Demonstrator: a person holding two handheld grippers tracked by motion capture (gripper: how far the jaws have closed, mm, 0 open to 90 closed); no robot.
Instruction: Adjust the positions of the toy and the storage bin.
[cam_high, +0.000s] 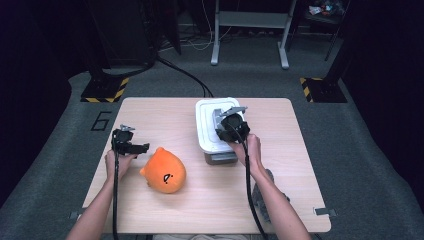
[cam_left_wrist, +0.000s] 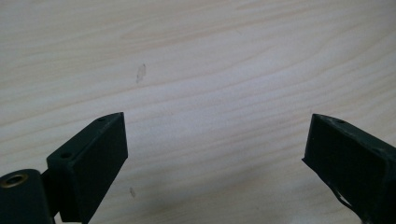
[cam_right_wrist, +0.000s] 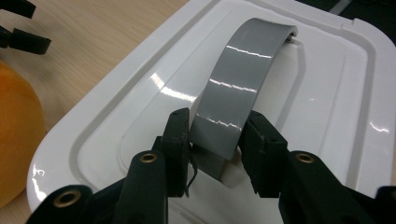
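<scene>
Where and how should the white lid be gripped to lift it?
Grip the grey handle arching over the middle of the lid, coming from above with one finger on each long edge. It stands clear of the flat top, and the right gripper already closes there.

1. In the high view the wooden table (cam_high: 210, 200) is evenly lit from above, while the floor and room behind fall dim, nearly black at both side edges.
2. The high view is soft and low in detail.
3. Bright glare streaks cross the grey handle (cam_right_wrist: 238, 79) and white lid (cam_right_wrist: 116, 126) just ahead of the right claw.
4. Below the left claw, the wood grain looks slightly blurred.
</scene>
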